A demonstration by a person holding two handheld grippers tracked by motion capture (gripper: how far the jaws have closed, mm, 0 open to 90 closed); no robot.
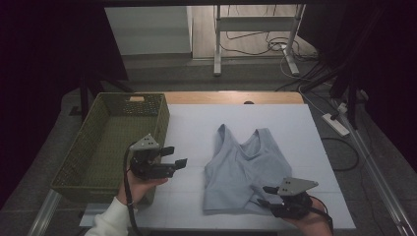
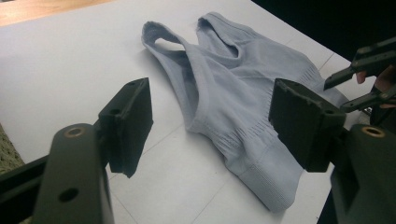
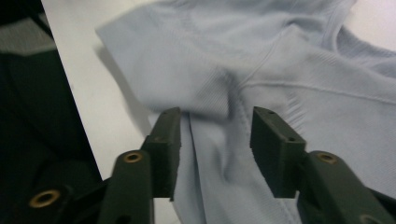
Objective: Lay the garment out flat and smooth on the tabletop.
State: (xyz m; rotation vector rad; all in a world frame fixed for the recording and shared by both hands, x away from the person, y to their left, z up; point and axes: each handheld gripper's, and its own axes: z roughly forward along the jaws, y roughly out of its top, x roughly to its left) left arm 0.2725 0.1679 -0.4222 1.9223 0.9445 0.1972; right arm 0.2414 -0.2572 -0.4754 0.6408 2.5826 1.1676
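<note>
A light blue-grey tank top (image 1: 246, 167) lies flat on the white table (image 1: 196, 123), straps toward the far side. My right gripper (image 1: 265, 195) sits at its near right hem. In the right gripper view the right gripper (image 3: 215, 140) is open, its jaws straddling a ridge of the tank top (image 3: 280, 56) without pressing on it. My left gripper (image 1: 175, 157) hovers left of the top, beside the basket, open with nothing between its pads. In the left gripper view my left gripper (image 2: 215, 116) frames the tank top (image 2: 233, 93), with the right gripper (image 2: 338, 95) at the far right.
A green woven basket (image 1: 83, 147) stands at the table's left side, close behind my left hand. A wooden strip (image 1: 231, 97) runs along the table's far edge. Beyond it are metal stand legs (image 1: 217, 49) and cables on the floor.
</note>
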